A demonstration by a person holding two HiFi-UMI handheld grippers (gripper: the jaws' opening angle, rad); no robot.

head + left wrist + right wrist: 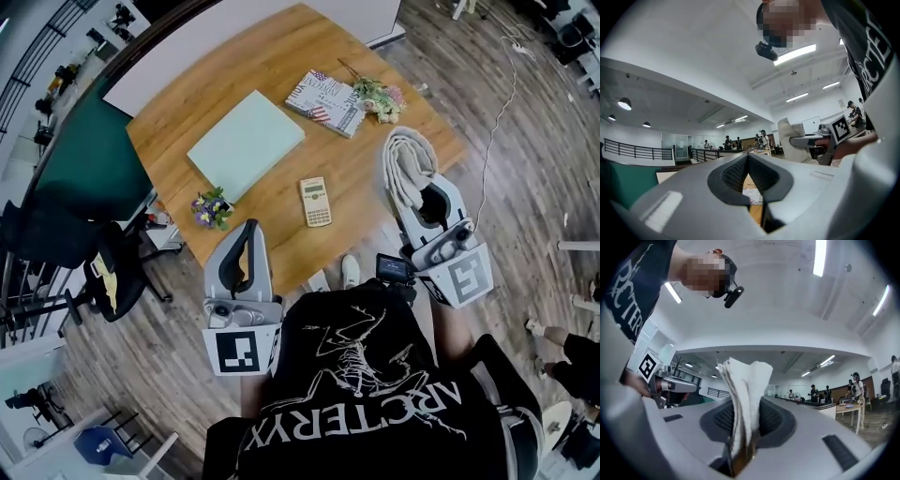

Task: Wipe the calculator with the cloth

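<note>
1. The calculator point(316, 201) lies flat and face up on the wooden table point(262, 70), near the edge closest to the person, between a small pot of purple flowers point(211, 208) and the hanging cloth point(405, 167). Nothing touches it.
2. The right gripper point(745, 420) has its jaws clamped on the folded white cloth, which stands up between the pads in thick layers. It is held in the air over the table's right corner, apart from the calculator.
3. The left gripper point(748, 161) is closed, pad against pad, with nothing in it. It hovers off the near edge of the table, pointing towards the calculator.
4. The calculator looks light, rigid and smooth-cased, so I would expect it to skid on the wood under a sideways wipe. Pinning one short end or a long edge with the free gripper seems wise, pressing gently, since the keys and the display look like the delicate parts.
5. The cloth is soft and floppy. Gripped at its fold, its loose bulk should drape over the keys.
6. A pale green board point(246, 133) and a magazine point(325, 101) lie farther back, well clear.
</note>
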